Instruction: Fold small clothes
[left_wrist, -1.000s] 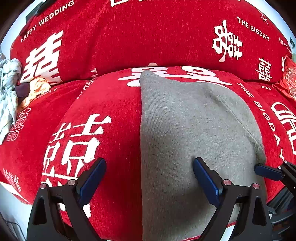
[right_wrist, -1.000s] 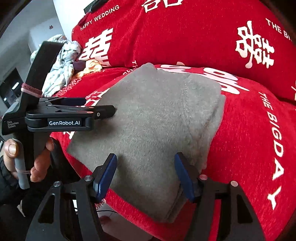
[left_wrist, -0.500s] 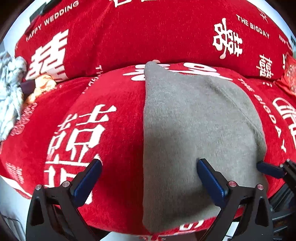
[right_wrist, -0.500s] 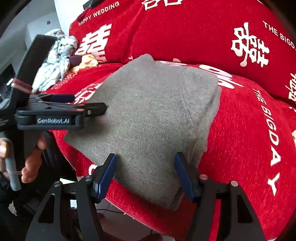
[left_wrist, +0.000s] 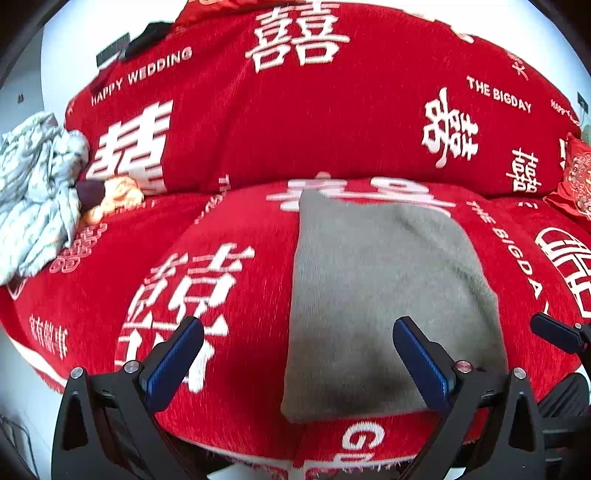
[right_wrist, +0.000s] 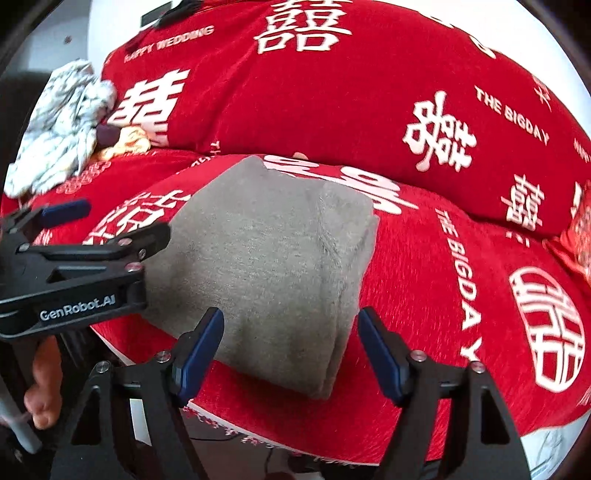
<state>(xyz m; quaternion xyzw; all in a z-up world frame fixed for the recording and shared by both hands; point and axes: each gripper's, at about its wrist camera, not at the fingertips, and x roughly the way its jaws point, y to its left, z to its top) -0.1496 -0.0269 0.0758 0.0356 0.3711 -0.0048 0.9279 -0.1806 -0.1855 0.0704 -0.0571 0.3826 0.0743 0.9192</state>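
A grey knitted garment (left_wrist: 380, 291) lies folded into a flat rectangle on the red sofa seat (left_wrist: 207, 280); it also shows in the right wrist view (right_wrist: 273, 266). My left gripper (left_wrist: 295, 365) is open and empty, held above the garment's near left edge. My right gripper (right_wrist: 291, 354) is open and empty, above the garment's near right corner. The left gripper's body (right_wrist: 74, 273) shows at the left of the right wrist view, with a hand under it. One right fingertip (left_wrist: 554, 332) shows at the right edge of the left wrist view.
A heap of pale patterned clothes (left_wrist: 33, 206) with an orange item (left_wrist: 118, 192) lies at the sofa's far left. The red backrest (left_wrist: 332, 110) rises behind the seat. A red embroidered cushion (left_wrist: 576, 177) sits at the far right. The seat's front edge is right below the grippers.
Both grippers have drawn back and up from the garment, which now looks smaller and lies free on the seat. Both stay open.
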